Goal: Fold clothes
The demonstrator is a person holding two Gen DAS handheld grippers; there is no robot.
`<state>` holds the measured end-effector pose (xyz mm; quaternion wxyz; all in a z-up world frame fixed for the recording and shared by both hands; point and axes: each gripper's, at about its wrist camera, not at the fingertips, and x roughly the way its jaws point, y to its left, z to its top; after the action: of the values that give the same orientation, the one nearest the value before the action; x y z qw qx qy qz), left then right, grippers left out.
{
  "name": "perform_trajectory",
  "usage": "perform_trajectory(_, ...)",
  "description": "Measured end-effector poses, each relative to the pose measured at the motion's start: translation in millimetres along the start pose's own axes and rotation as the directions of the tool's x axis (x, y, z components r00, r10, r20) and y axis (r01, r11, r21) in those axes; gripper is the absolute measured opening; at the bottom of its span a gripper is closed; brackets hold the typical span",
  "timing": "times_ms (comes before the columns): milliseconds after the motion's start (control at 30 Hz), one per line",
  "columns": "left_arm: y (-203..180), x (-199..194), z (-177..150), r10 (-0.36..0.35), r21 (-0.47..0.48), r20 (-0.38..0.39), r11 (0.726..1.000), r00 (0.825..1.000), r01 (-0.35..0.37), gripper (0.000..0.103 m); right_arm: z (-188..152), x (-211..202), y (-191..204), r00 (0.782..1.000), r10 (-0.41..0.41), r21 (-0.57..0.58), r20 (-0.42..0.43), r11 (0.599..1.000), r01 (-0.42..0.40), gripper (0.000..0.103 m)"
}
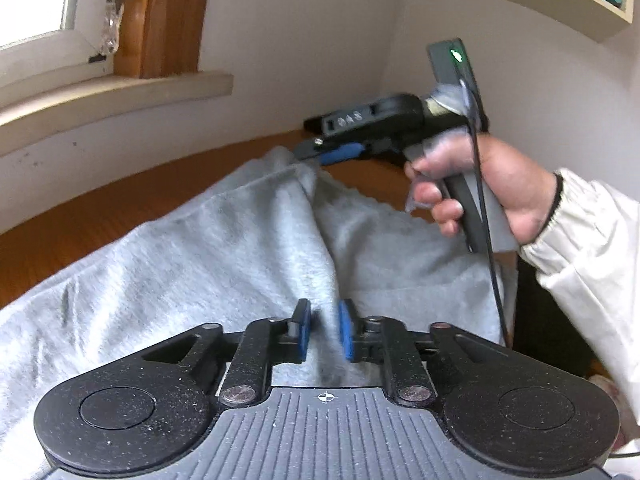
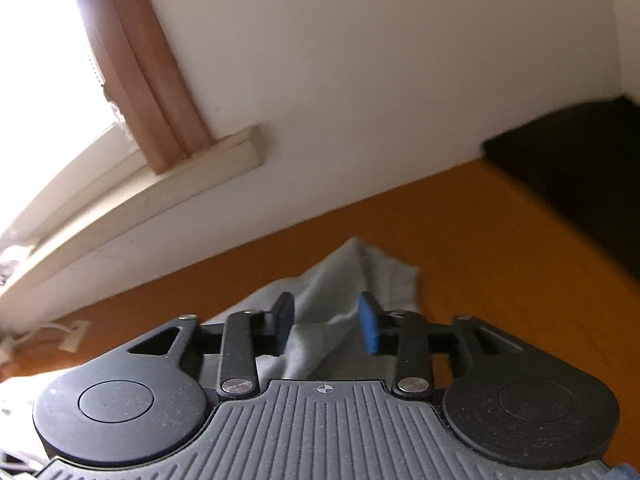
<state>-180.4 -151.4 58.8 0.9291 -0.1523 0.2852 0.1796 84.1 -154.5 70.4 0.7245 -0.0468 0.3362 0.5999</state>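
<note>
The wooden table carries a grey fleece garment, sprawled from its near edge toward the wall. It looks soft, light and floppy; best pinched at edges. Left gripper straddles a raised fold, pads apart. Right gripper likewise straddles cloth, unpinched.

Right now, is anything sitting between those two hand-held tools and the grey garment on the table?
Nothing visible. The grey garment already runs up between the fingers of the left tool, and a raised fold of it lies between the fingers of the right tool. Only bare wooden table surrounds the cloth nearby.
</note>
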Motion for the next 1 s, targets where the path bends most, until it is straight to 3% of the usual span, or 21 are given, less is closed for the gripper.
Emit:
perform_trajectory(33,1.5,-3.4,1.9,0.01,-0.008,0.013,1.0,1.0,-0.01,0.033,-1.5,-2.8,0.4,1.0,0.011,-0.007,0.002,1.0,-0.011,0.038)
perform_trajectory(233,35.2,-34.1,9.8,0.12,-0.06,0.078,0.991,0.99,-0.116,0.052,-17.8,-3.5,10.0,0.995,0.088,-0.022,-0.052,0.996,-0.089,0.045)
perform_trajectory(367,77.3,-65.2,2.3,0.261,-0.139,0.078,0.959,0.962,-0.249,0.058,-31.6,-7.4,36.7,0.993,0.119,-0.149,-0.023,0.981,-0.121,0.053)
perform_trajectory(500,117.2,-107.2,-16.5,0.406,-0.199,0.061,0.9,0.912,-0.387,0.064,-54.6,1.8,64.2,0.982,0.156,-0.357,-0.109,0.916,-0.185,0.056)
perform_trajectory(600,143.0,-142.2,-34.3,0.48,-0.25,0.038,0.854,0.876,-0.457,0.066,-65.3,0.6,73.6,0.987,0.123,-0.444,-0.105,0.882,-0.157,0.057)
perform_trajectory(800,179.8,-204.5,-79.2,0.606,-0.312,-0.039,0.748,0.794,-0.586,0.068,-59.5,5.5,61.7,0.991,0.104,-0.36,-0.08,0.924,-0.126,0.062)
perform_trajectory(867,191.2,-214.2,-92.7,0.615,-0.343,-0.063,0.727,0.786,-0.595,0.068,-54.9,6.7,56.1,0.992,0.111,-0.324,-0.068,0.938,-0.127,0.062)
perform_trajectory(1000,203.9,-219.0,-111.3,0.593,-0.38,-0.087,0.723,0.801,-0.577,0.055,-52.7,6.6,51.2,0.992,0.117,-0.297,-0.051,0.946,-0.127,0.062)
